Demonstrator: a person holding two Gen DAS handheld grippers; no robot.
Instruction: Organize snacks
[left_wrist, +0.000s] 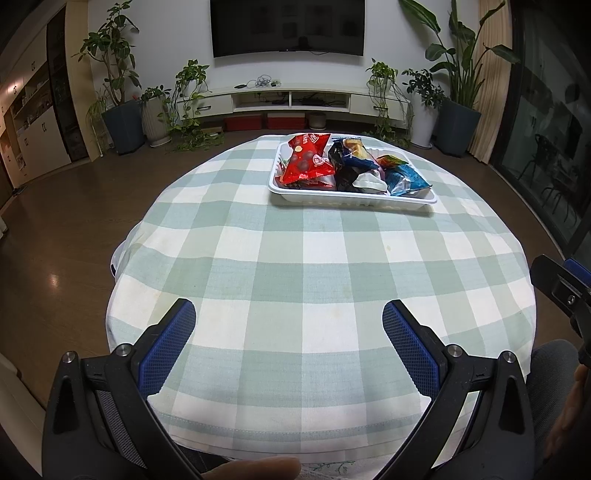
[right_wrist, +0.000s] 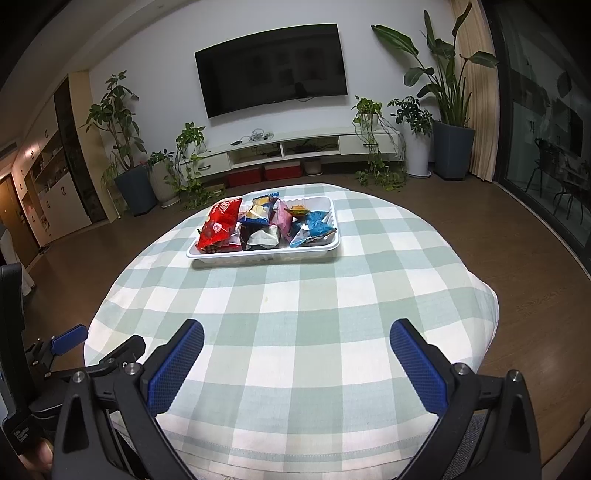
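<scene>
While both the left gripper (left_wrist: 289, 323) and right gripper (right_wrist: 296, 341) are held wide and empty, a snack-filled white tray (right_wrist: 258, 256) is seen on the checked tablecloth (right_wrist: 295, 317), below the wall-mounted television (right_wrist: 271, 66).

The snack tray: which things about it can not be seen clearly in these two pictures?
- Lower snacks in the white tray: covered by the red packet and blue packet, both views.
- Packet lettering: too small.
- Tray's far inside: hidden behind the pile, left wrist view.
- Dividers: mostly covered.
</scene>
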